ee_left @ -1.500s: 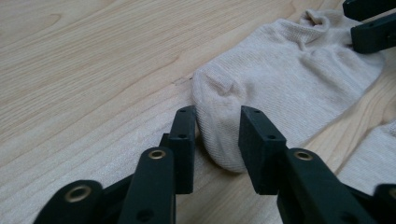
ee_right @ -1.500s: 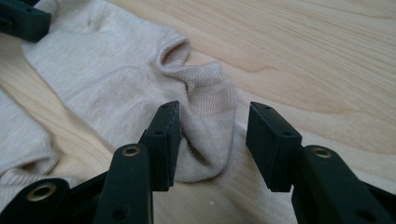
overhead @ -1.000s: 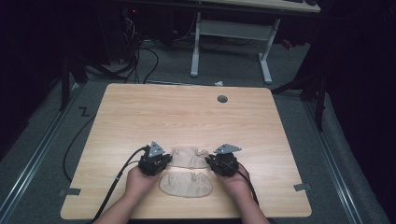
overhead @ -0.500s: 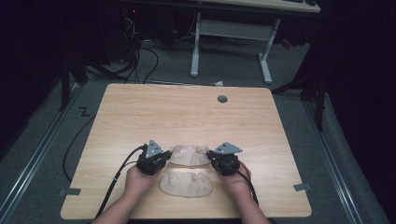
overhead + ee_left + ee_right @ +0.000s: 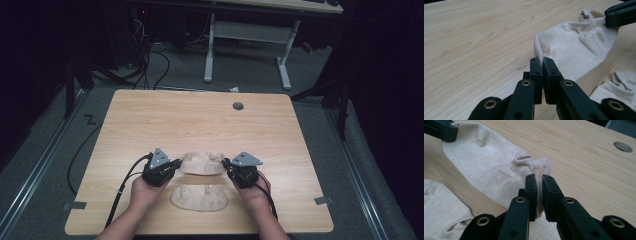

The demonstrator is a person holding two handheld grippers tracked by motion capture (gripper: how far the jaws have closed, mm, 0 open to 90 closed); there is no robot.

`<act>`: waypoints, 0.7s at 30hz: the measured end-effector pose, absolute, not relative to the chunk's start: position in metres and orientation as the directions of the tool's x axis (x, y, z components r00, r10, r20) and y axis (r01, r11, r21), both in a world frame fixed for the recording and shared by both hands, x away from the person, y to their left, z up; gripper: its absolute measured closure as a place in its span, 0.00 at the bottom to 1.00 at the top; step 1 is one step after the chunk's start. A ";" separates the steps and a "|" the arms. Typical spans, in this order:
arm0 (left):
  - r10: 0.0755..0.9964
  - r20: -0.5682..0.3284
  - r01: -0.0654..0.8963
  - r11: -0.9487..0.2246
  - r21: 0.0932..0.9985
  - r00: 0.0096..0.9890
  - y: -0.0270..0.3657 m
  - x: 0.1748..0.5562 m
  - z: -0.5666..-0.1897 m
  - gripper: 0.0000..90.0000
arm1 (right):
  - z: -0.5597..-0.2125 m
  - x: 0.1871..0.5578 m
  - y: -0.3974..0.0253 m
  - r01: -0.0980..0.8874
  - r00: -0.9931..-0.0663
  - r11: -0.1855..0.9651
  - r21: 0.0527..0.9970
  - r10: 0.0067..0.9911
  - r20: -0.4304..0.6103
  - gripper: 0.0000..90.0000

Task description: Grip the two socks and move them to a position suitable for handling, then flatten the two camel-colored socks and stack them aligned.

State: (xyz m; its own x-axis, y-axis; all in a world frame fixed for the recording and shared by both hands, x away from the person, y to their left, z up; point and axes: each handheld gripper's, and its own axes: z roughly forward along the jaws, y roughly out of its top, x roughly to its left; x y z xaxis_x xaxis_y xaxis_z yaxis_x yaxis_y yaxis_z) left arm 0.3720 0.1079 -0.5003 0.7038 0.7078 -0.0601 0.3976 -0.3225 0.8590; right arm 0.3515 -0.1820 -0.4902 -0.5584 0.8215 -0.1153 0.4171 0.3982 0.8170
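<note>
Two beige socks lie on the wooden table [image 5: 150,125]. The farther sock [image 5: 202,163] is stretched sideways between my two grippers. My left gripper [image 5: 175,165] is shut on its left edge; in the left gripper view the jaws [image 5: 541,60] pinch a fold of the sock [image 5: 574,50]. My right gripper [image 5: 226,164] is shut on the sock's right end, where the cuff [image 5: 534,162] bunches up just past the jaws [image 5: 538,178]. The nearer sock [image 5: 199,197] lies flat by the table's front edge, between the person's hands, apart from the held one.
A round cable hole [image 5: 238,106] sits near the table's far right corner. Cables [image 5: 120,195] trail from both grippers toward the person. A white desk frame [image 5: 245,35] stands on the floor beyond the table. The nearer sock [image 5: 616,82] lies close under the held one.
Both grippers have shifted slightly away from the person with the held sock, widening the gap between it and the nearer sock.
</note>
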 end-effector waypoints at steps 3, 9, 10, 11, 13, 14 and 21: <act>0.702 -0.048 0.384 -0.330 0.863 0.710 0.106 0.369 -0.497 0.96 | -0.488 0.347 -0.183 0.407 -0.557 0.399 0.822 0.821 -0.123 0.92; 0.682 -0.027 0.367 -0.360 0.857 0.731 0.102 0.357 -0.493 0.96 | -0.485 0.338 -0.187 0.394 -0.563 0.409 0.823 0.815 -0.135 0.92; 0.680 -0.019 0.363 -0.368 0.856 0.733 0.101 0.355 -0.492 0.96 | -0.484 0.336 -0.188 0.400 -0.558 0.402 0.824 0.819 -0.129 0.92; 0.680 -0.014 0.362 -0.373 0.854 0.733 0.101 0.354 -0.492 0.96 | -0.483 0.335 -0.189 0.397 -0.560 0.399 0.827 0.819 -0.127 0.92; 0.681 -0.006 0.360 -0.379 0.852 0.733 0.101 0.348 -0.491 0.96 | -0.483 0.332 -0.190 0.396 -0.563 0.395 0.829 0.817 -0.121 0.92; 0.680 0.001 0.357 -0.386 0.851 0.733 0.101 0.345 -0.490 0.96 | -0.482 0.330 -0.190 0.387 -0.569 0.406 0.828 0.812 -0.132 0.92; 0.683 -0.001 0.354 -0.377 0.856 0.730 0.111 0.318 -0.477 0.96 | -0.477 0.311 -0.188 0.356 -0.596 0.425 0.832 0.789 -0.148 0.92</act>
